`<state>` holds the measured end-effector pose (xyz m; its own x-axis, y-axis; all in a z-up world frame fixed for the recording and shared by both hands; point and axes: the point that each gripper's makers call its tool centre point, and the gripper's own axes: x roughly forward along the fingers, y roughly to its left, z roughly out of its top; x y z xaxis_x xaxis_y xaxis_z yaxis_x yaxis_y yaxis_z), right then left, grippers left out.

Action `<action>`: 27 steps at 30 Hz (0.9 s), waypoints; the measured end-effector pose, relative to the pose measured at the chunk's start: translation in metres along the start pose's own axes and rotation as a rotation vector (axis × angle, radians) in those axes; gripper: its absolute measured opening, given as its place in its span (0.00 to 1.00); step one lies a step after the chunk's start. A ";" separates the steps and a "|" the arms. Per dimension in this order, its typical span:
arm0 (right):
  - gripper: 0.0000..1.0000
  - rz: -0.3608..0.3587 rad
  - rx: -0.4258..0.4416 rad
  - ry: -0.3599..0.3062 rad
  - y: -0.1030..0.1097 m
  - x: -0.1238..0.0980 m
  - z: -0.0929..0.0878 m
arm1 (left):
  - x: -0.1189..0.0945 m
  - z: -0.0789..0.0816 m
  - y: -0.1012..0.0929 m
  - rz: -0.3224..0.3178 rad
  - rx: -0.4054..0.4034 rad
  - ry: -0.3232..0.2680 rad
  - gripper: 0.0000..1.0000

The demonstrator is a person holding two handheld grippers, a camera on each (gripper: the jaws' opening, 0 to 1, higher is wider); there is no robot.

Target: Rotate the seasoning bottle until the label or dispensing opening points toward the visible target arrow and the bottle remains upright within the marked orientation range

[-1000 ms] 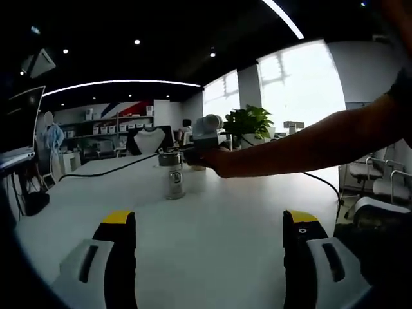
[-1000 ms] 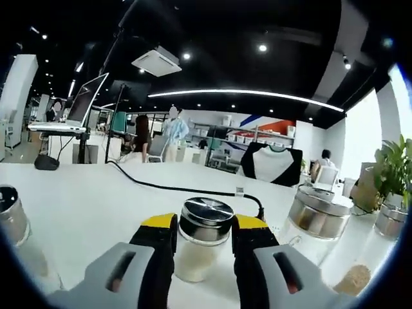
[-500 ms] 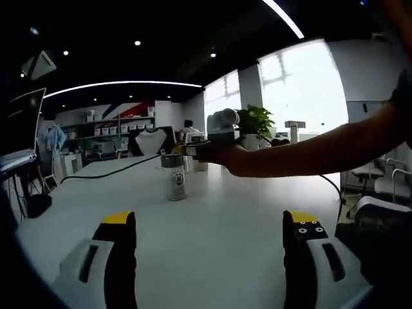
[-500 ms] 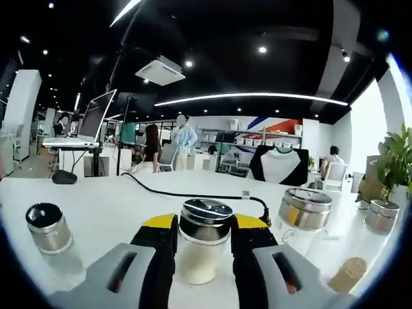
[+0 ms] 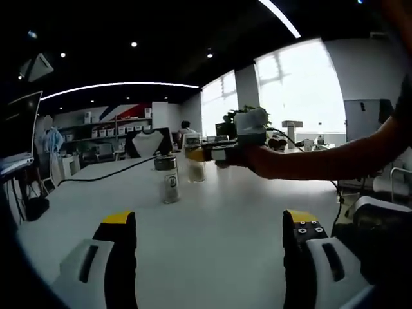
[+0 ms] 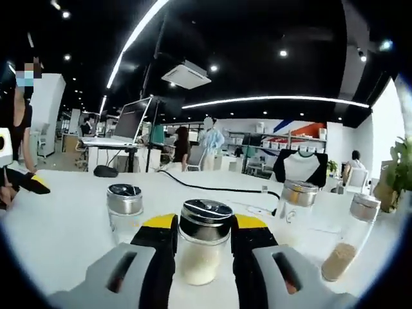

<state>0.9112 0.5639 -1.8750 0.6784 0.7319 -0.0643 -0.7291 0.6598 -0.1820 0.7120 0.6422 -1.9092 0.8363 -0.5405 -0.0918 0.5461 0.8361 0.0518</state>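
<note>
My right claw point(image 6: 203, 241) grips a seasoning bottle point(image 6: 203, 250) of pale powder by its glass body, the yellow-tipped jaws pressed against either side just under the metal cap, the bottle upright over the white table point(image 6: 64, 232). In the left gripper view the same claw appears at the end of my outstretched arm point(image 5: 322, 158), the bottle carried beyond a labelled jar point(image 5: 168, 179) that stands alone on the tabletop. My left claw point(image 5: 209, 225) hangs released, its jaws spread wide above bare table, holding nothing. Three more shakers wait behind the held bottle: one point(image 6: 125, 208) just to its left, one point(image 6: 297, 196) right of centre, one with brown spice point(image 6: 347, 244) at far right. No target arrow or orientation mark is visible to me, so I judge the grasp done and the alignment itself left to confirm, then the set-down.
</note>
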 end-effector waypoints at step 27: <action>0.30 0.643 0.066 -0.215 0.167 -0.114 0.054 | 0.004 0.003 -0.033 -0.122 0.044 -0.020 0.64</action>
<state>0.7077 0.5999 -1.8448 0.0799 0.9951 0.0577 -0.9900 0.0859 -0.1119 0.6973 0.6122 -1.9078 0.7643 -0.6398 -0.0806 0.6448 0.7596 0.0847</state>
